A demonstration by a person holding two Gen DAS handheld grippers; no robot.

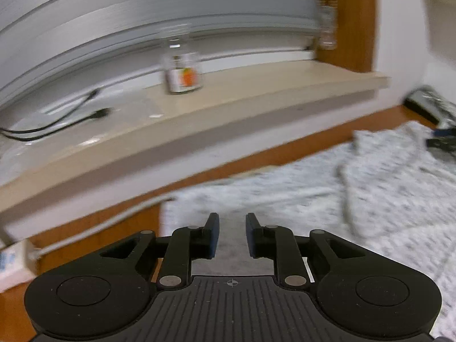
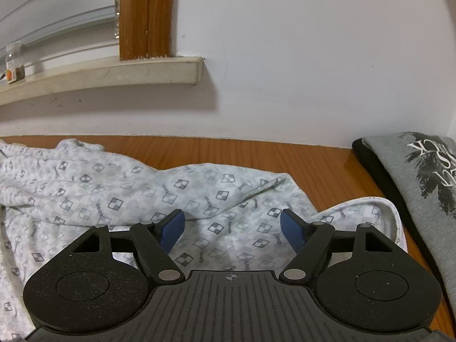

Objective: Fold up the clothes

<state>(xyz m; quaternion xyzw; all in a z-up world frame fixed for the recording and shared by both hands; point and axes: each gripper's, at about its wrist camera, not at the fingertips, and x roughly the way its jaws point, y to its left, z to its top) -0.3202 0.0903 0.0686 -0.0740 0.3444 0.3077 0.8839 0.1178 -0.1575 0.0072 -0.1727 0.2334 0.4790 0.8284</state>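
A white garment point(image 2: 119, 193) printed with small grey checkered diamonds lies crumpled on the wooden table point(image 2: 313, 165). My right gripper point(image 2: 232, 223) hovers just above its right part, fingers wide open, nothing between the blue pads point(image 2: 292, 229). In the blurred left wrist view the same garment point(image 1: 384, 176) spreads to the right and ahead. My left gripper point(image 1: 232, 235) is open with a narrow gap over the garment's left edge, holding nothing. The other gripper point(image 1: 440, 139) shows faintly at the far right.
A folded grey garment with dark print point(image 2: 421, 188) lies at the table's right edge. A beige window ledge point(image 1: 256, 105) runs along the wall, carrying a glass jar point(image 1: 183, 68) and a black cable point(image 1: 65, 119). A white box point(image 1: 14, 259) sits at the left.
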